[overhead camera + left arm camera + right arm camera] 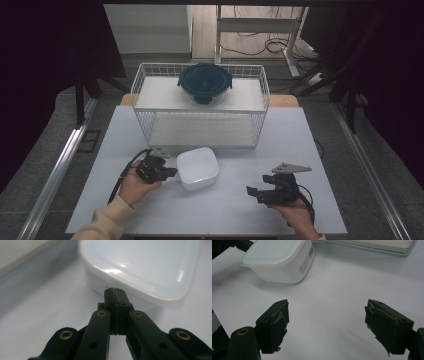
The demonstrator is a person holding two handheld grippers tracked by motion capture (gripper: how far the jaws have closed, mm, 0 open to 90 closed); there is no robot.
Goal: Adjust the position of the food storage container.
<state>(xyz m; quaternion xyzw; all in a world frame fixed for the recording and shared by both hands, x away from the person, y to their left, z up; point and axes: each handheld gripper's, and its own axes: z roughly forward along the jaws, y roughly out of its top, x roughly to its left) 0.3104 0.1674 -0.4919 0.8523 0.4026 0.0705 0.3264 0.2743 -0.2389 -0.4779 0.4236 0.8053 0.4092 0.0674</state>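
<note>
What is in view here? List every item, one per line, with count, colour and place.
White lidded container: one, translucent white, on the table in front of the rack, beside the left claw.
Round lidded container: one, dark blue-green lid on a clear bowl, on the rack's top shelf.
Wire rack: one, white, two shelves, at the far half of the table.
Table: one, pale grey-white top.
Desk frame with cables: one, white, on the floor behind the table.
Left claw: one, black, jaws closed, tip at the white container's side.
Right claw: one, black, jaws open, over bare table.
Hands: two, at the near edge; cream sleeve on the left.
</note>
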